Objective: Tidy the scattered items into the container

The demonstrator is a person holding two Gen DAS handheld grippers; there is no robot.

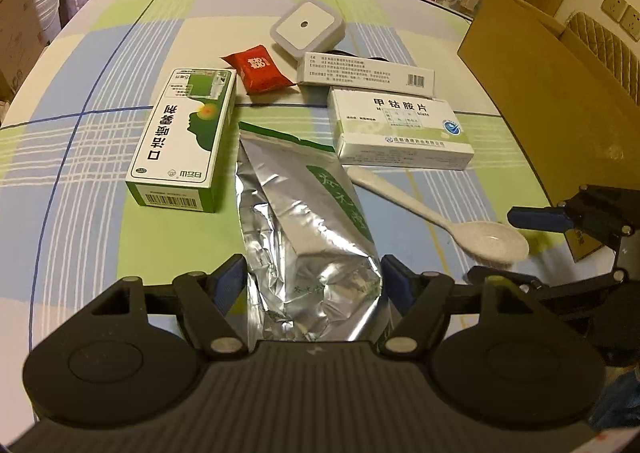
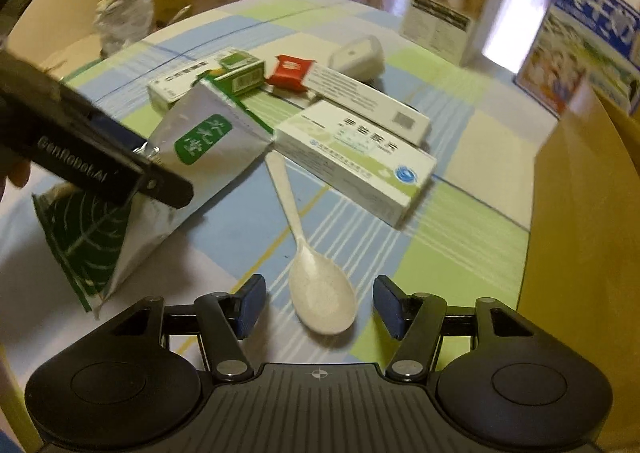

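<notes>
Left gripper (image 1: 312, 281) clamps the silver foil pouch (image 1: 304, 213), pads on both sides, near the table's (image 1: 80, 173) front edge. Right gripper (image 2: 319, 303) (jaws spread wide) straddles the cream spoon's (image 2: 320, 293) bowl. Cardboard box (image 1: 552, 101) stands at the right.

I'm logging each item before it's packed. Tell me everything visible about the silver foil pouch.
The silver foil pouch is a crinkled, shiny bag with green label patches and a green leaf print on its lower end. It sits between the left gripper's jaws, its top pointing toward the medicine boxes. In the right wrist view it looks raised at an angle above the table.
</notes>
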